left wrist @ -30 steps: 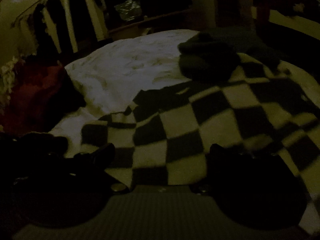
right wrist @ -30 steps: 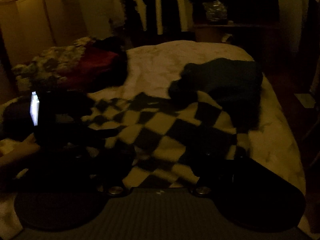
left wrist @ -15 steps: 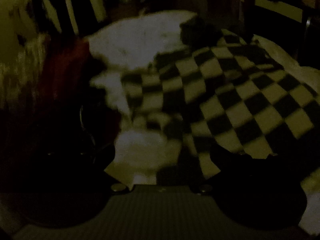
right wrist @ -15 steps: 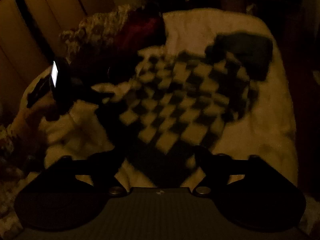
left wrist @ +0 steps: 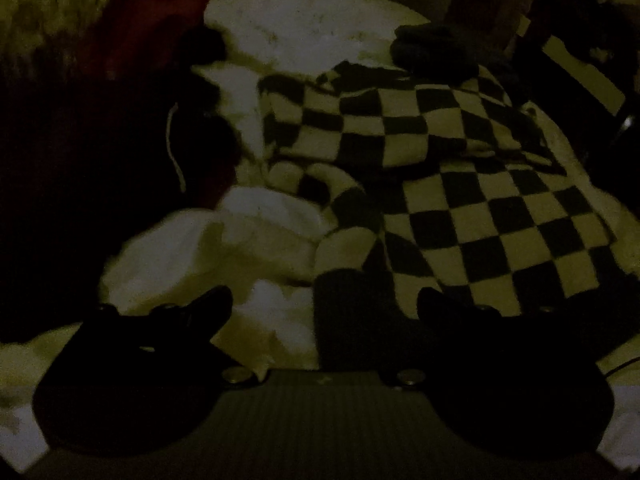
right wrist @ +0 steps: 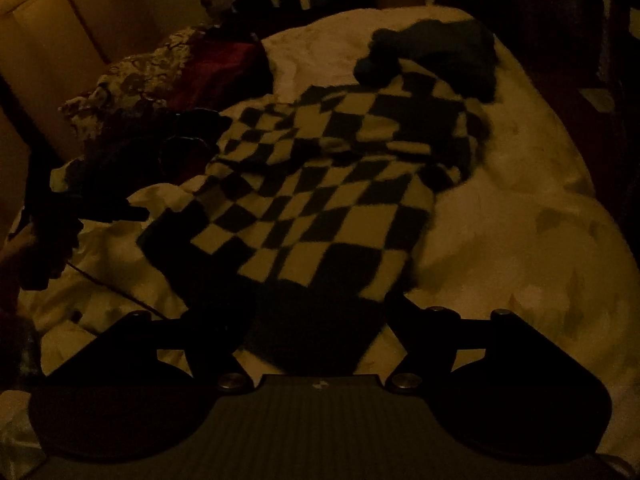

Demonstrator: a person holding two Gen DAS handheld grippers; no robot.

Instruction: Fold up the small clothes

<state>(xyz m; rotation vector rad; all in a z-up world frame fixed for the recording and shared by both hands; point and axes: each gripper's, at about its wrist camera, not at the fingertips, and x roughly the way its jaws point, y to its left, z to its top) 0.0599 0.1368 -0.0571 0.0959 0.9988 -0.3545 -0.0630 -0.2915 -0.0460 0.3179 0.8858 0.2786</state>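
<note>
Pale bedspread (right wrist: pixel 520 208), dark red cushion (right wrist: pixel 216 68), possibly floral pillow (right wrist: pixel 132 80)

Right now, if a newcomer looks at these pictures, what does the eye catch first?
First the black-and-cream checkered garment, spread rumpled across the middle of the pale bedcover. Next the dark bundled cloth at its far end, overlapping it. Both grippers, left and right, stand open at its near edge.

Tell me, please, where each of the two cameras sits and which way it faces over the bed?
Left wrist: sits low behind the open left claw, looking up the white bedding with the checkered garment to its right.
Right wrist: sits behind the open right claw, facing the garment's dark hem; the left claw's dark body appears at left.
Both share the checkered garment and the dark garment beyond it.
</note>
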